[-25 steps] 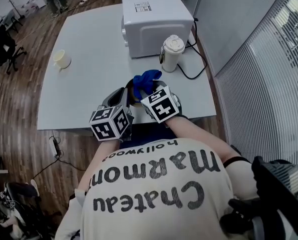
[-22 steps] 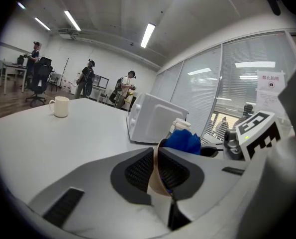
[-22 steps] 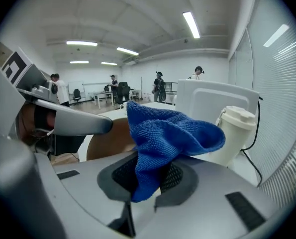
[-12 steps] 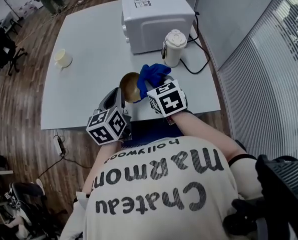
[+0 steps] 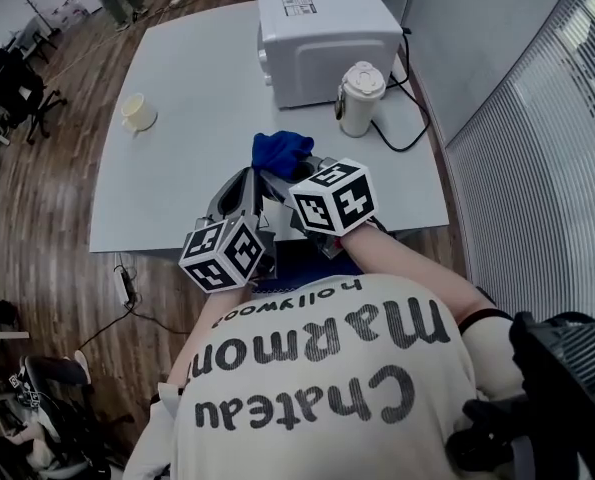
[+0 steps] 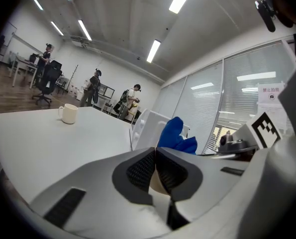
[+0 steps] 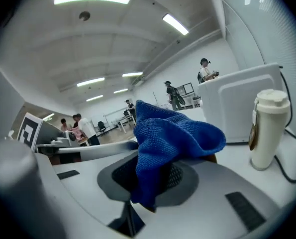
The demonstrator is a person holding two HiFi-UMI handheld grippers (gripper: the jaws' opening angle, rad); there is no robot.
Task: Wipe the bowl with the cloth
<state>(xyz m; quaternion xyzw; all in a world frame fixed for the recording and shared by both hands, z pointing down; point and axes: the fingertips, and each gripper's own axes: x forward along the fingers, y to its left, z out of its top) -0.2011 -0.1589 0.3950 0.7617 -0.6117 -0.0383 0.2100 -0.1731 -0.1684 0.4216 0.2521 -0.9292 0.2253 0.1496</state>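
Note:
Held above the white table's point(image 5: 177, 178) near edge, my left gripper point(image 5: 249, 180) has its jaws nearly together. They have just been closing, and the cream rim of the bowl point(image 6: 156, 183) is pinched between the pads. The grippers hide the rest of the bowl in the head view. My right gripper point(image 5: 285, 173) is shut on the bunched blue cloth point(image 5: 280, 151), which sticks up above its jaws. In the right gripper view the cloth point(image 7: 172, 133) drapes over the pads, and a brown edge of the bowl point(image 7: 216, 158) shows just behind it. The two grippers are close side by side.
A white box-shaped appliance point(image 5: 322, 33) stands at the table's far end, with a white lidded flask point(image 5: 362, 98) and a black cable point(image 5: 409, 118) beside it. A cream mug point(image 5: 137, 114) sits at the far left. Office chairs and people are further back.
The bowl's brown inside showed half a second ago and is now hidden behind the grippers. My right gripper has risen and shifted left with the cloth, closer to the left gripper.

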